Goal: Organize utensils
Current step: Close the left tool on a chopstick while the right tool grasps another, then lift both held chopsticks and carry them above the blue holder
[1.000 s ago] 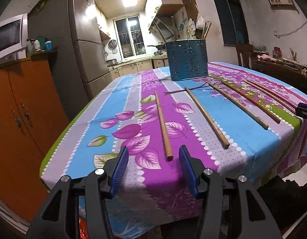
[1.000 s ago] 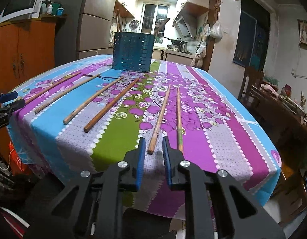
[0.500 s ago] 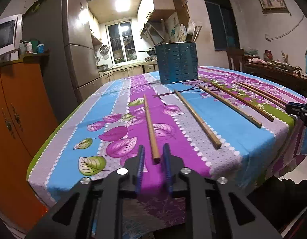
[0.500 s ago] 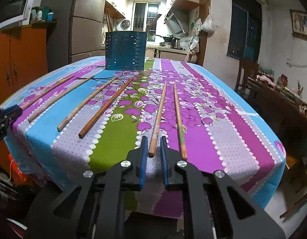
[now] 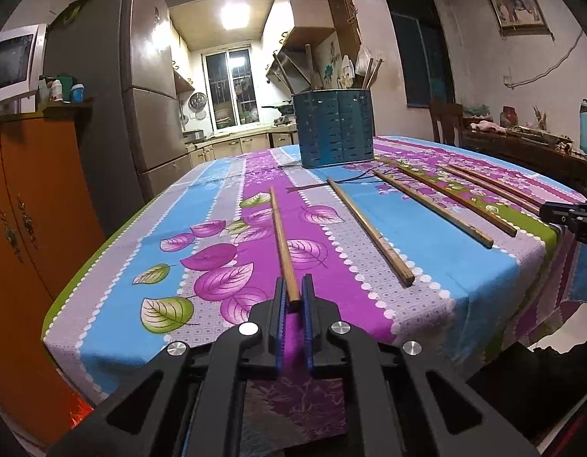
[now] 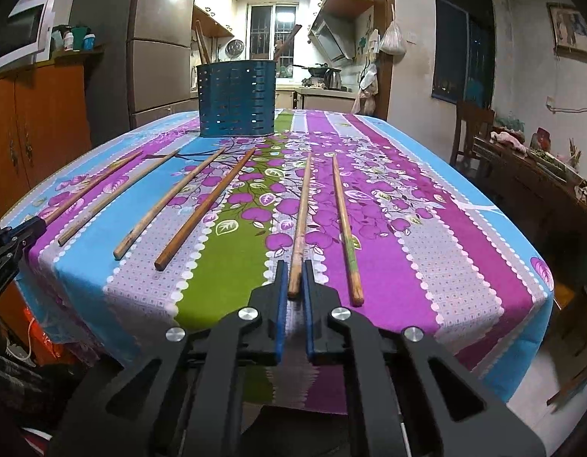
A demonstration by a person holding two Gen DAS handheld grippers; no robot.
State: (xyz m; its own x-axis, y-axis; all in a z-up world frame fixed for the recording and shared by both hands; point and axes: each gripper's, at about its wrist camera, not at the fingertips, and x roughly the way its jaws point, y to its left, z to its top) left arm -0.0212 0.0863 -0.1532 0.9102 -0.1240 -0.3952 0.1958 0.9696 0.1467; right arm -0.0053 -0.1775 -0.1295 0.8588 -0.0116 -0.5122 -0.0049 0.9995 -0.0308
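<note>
Several wooden chopsticks lie side by side, pointing toward me, on a flowered tablecloth. A blue perforated utensil holder stands at the far end of the table with a few sticks in it. My left gripper is closing, its blue pads pressed on the near end of the leftmost chopstick, which rests on the cloth. My right gripper is closing too, gripping the near end of a pale chopstick that also lies flat. Another chopstick lies just right of it, and the holder stands behind.
More chopsticks lie between my two grippers. An orange cabinet and a grey fridge stand left of the table. A chair and a cluttered dark sideboard stand to the right. The table's near edge is just under both grippers.
My left jaws went from wide open to closed on the leftmost chopstick's near end. My right jaws narrowed the last bit onto their chopstick. Neither chopstick has left the cloth.
</note>
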